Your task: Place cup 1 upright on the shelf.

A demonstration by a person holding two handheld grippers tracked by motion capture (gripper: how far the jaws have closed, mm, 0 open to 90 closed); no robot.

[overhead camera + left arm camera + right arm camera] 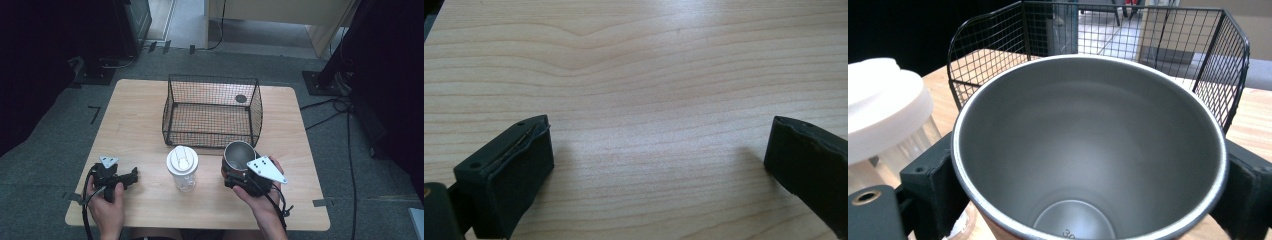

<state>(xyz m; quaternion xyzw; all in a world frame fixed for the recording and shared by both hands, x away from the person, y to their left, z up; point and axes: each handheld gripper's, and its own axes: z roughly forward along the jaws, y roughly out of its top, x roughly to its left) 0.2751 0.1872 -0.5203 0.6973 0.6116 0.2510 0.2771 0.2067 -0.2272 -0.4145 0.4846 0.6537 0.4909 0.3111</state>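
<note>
My right gripper [235, 172] is shut on a steel cup [238, 156], which it holds upright just in front of the black wire basket [212, 109]. In the right gripper view the cup's open mouth [1088, 150] sits between the two jaws, whose pads press on its sides. A clear bottle with a white lid [182, 167] stands on the table to the cup's left, and the bottle [885, 115] appears at that view's left edge. My left gripper [131, 176] rests at the front left of the table, open; nothing lies between the jaws of the left gripper [659, 150], just bare wood.
The wooden table [135, 125] stands on grey carpet. The wire basket is empty. Cables [345, 115] and a dark stand base [320, 82] lie on the floor to the right, and dark equipment [107, 35] stands at the back left.
</note>
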